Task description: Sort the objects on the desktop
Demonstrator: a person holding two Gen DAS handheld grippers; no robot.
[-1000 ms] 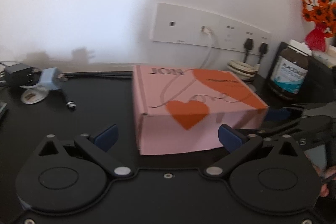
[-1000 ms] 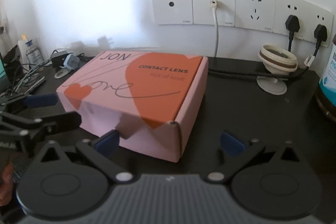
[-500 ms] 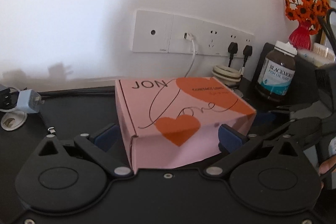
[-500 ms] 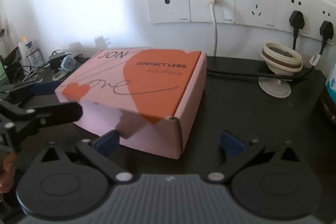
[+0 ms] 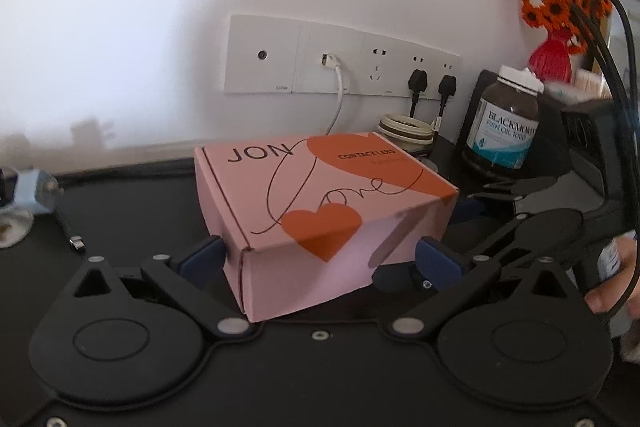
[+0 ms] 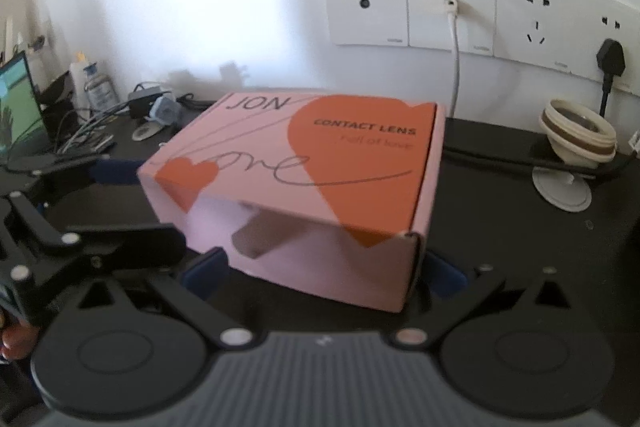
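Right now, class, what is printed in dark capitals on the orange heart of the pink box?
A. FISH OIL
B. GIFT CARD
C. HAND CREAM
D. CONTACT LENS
D: the pink box reads CONTACT LENS on its large orange heart.

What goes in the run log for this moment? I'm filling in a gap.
stage: approach | target: pink box on desk | left gripper: open, straddling near corner | right gripper: open, straddling box end | lifted: cannot tell

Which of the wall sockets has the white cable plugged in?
The second plate from the left on the wall socket strip: the white cable hangs from it. The far-left plate has only a round port, and the right-hand sockets hold black plugs.
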